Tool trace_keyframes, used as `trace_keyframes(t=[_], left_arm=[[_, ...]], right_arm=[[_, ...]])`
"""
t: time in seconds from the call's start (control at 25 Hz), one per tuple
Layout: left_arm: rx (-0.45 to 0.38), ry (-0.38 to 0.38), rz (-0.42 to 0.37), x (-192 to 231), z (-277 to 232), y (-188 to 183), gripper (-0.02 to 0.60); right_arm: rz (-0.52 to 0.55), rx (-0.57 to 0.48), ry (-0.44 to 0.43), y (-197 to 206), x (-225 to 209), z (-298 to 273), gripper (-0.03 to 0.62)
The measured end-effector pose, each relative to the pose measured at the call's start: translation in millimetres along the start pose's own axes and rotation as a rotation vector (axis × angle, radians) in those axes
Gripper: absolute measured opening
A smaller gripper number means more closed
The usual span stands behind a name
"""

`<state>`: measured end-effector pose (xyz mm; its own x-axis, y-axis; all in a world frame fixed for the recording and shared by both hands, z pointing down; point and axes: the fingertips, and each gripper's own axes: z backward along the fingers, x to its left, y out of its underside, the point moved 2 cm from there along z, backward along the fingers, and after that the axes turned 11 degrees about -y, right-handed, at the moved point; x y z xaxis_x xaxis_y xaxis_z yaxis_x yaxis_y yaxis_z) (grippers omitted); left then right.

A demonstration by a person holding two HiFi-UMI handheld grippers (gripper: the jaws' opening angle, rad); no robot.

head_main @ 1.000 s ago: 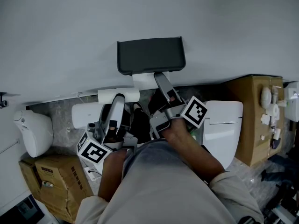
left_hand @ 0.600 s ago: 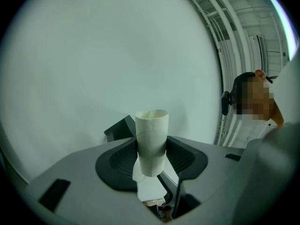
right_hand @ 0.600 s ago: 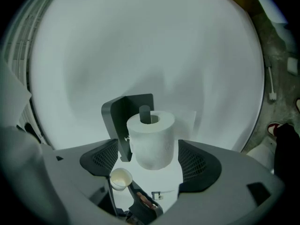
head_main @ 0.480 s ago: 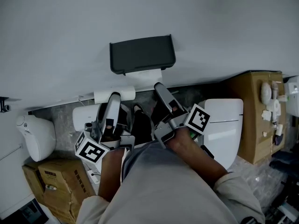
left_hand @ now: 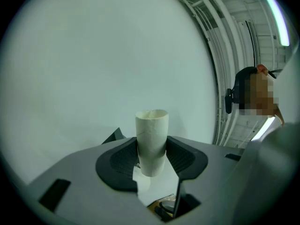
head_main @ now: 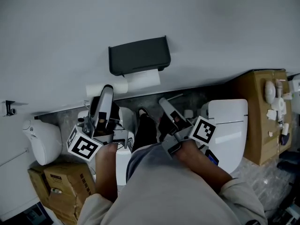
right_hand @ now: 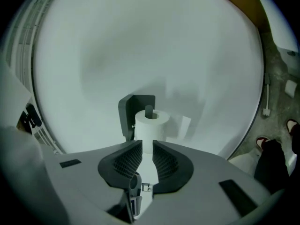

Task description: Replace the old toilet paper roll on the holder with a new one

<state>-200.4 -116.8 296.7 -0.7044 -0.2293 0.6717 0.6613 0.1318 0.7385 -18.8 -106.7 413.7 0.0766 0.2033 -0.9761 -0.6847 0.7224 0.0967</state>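
A dark wall holder carries a full white roll. In the right gripper view the same holder shows the roll seated on its spindle, well beyond the jaws. My right gripper is back from the holder. Its jaws are closing to a narrow gap, and nothing is between them. My left gripper is shut on the old roll, a slim, nearly bare white tube. It is held left of and below the holder.
A white toilet stands on the right, with a brown cardboard box beyond it. A white fixture and another cardboard box are on the left. The person's legs and dark shoes fill the floor below the grippers.
The right gripper drew back from the holder, leaving the full roll on it, and its jaws narrowed. The left gripper rose with the tube.
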Motion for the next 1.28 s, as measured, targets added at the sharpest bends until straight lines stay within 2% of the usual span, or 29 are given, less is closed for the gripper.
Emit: trace_keyframes(t=[0.12, 0.28, 0.48, 0.72, 0.8, 1.28], left_arm=[[0.022, -0.002, -0.069, -6, -7, -8, 0.181], [0.047, -0.035, -0.210, -14, -20, -19, 0.181], [0.089, -0.042, -0.322, -22, -41, -26, 0.181], [0.162, -0.086, -0.587, -27, -68, -27, 0.181], [0.181, -0.103, -0.653, -26, -76, -26, 0.181], [0.343, -0.061, -0.863, -25, -103, -3, 0.181]], right_arm=[[-0.008, -0.005, -0.054, -2, 8, 2, 0.039], [-0.073, -0.041, -0.132, -6, 15, 3, 0.029], [-0.072, -0.024, -0.165, -5, 20, 1, 0.028], [-0.084, -0.018, -0.169, -4, 18, 0, 0.027], [-0.085, -0.017, -0.169, -4, 17, -1, 0.026], [-0.101, -0.022, -0.163, -11, 13, -3, 0.026]])
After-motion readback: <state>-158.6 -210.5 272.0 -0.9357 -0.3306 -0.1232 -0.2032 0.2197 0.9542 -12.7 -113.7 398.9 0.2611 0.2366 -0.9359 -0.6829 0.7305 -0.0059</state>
